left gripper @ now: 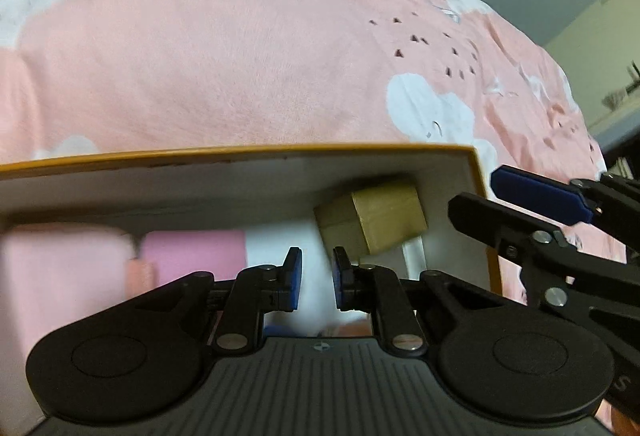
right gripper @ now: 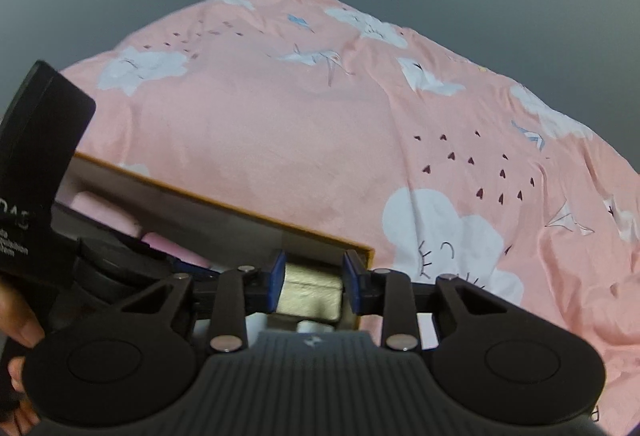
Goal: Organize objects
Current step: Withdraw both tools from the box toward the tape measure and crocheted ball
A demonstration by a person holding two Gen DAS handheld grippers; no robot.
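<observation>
Bed: pink cloud-print duvet point(right gripper: 304, 123) beyond both grippers
Right gripper point(right gripper: 314, 282): clamped on gold box point(right gripper: 310, 294) — over orange-rimmed box point(right gripper: 224, 205)
Left gripper point(left gripper: 316, 278): narrow gap — grips nothing

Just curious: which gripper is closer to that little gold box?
Right. The right gripper has the gold box between its pads, in the tray's corner; the left gripper sits beside it, apart.

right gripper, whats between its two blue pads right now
A small gold box sits between the right gripper pads, inside the orange-rimmed box; the right wrist view shows it.
</observation>
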